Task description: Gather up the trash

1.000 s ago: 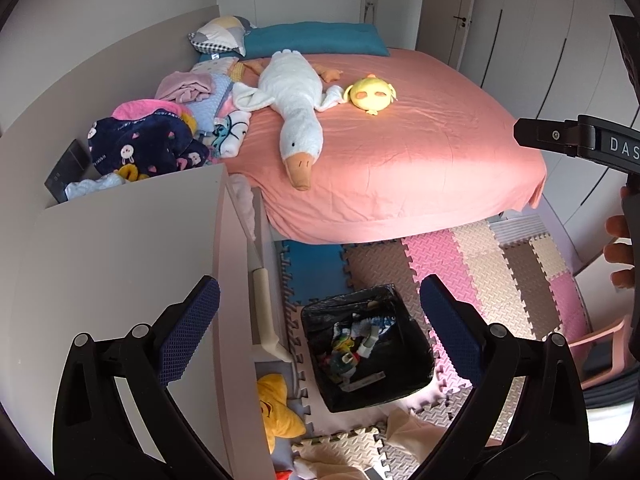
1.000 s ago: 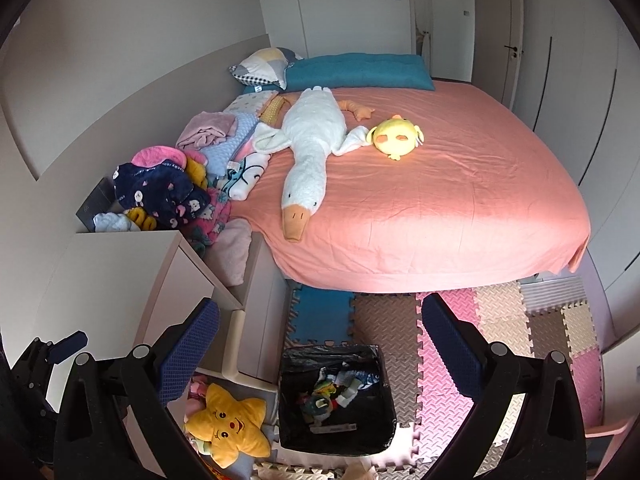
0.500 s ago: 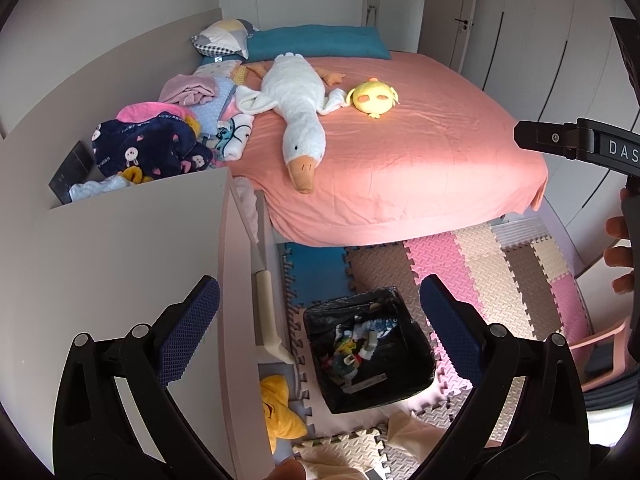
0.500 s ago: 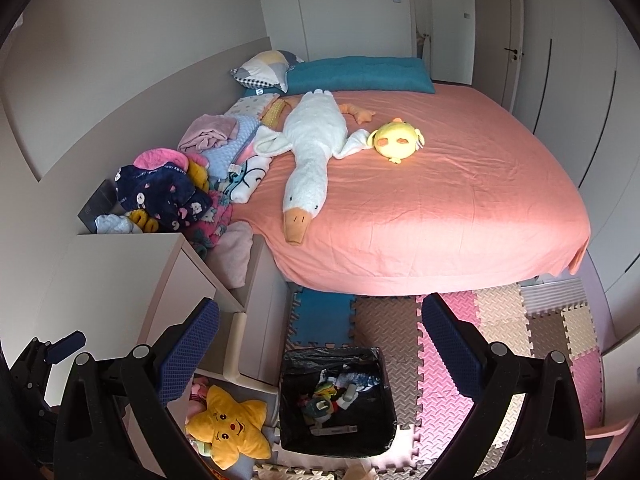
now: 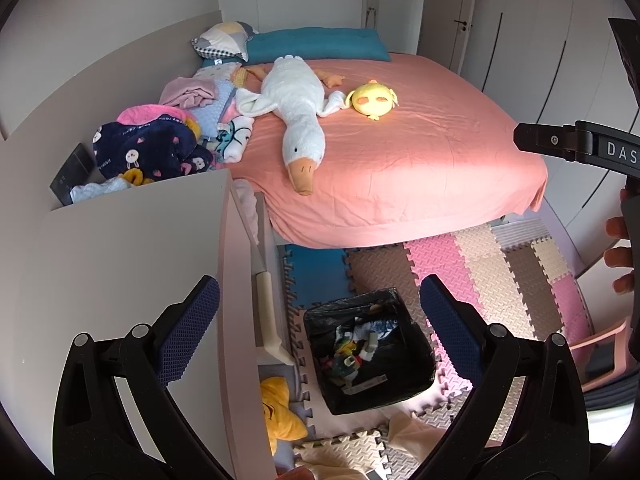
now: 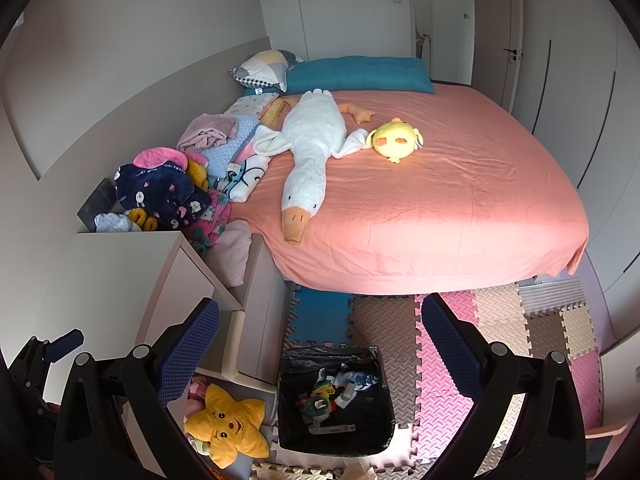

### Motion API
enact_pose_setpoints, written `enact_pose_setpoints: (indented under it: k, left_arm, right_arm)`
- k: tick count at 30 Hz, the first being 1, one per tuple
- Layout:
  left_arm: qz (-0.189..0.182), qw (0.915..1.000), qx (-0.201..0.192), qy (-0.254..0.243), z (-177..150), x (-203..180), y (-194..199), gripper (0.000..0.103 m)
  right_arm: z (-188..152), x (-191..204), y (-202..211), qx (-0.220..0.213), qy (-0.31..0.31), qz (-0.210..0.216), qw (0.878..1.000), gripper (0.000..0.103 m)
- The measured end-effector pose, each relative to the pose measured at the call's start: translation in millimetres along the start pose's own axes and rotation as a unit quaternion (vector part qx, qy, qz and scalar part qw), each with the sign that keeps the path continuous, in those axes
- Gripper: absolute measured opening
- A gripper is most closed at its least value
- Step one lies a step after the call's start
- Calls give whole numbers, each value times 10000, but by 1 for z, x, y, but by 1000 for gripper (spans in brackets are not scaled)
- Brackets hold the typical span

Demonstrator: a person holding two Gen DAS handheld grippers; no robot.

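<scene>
bin (image 6: 335,438) contents jumbled, unclear, right hand (image 5: 620,256) cut off

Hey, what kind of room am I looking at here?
Most likely a child's bedroom: a wide bed with a salmon-pink sheet, a long white goose plush toy lying on it, and interlocking coloured foam floor mats beside it.

Black linkage arms, silver pivot screws — fingers (image 5: 188,330) faced in blue textured pads.
</scene>
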State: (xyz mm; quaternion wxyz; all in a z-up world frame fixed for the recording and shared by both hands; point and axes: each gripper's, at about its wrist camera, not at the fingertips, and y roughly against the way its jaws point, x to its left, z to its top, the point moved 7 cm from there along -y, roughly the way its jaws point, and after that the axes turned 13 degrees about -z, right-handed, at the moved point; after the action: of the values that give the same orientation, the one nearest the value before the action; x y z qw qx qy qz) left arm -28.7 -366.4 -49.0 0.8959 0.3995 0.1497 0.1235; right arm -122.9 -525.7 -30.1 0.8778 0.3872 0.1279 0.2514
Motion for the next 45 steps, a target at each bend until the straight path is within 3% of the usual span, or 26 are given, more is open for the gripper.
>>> enact_pose_setpoints:
  k: [40,45]
  left_arm:
    - [-74,9999,-134,-19,4,4,2,97]
    - [63,9997,-216,-130,5,2,2,97]
  right_arm:
    - [0,-9,-1,-7,24,-45,10000,100]
    - [0,-8,-1,-2,30,-43,10000,100]
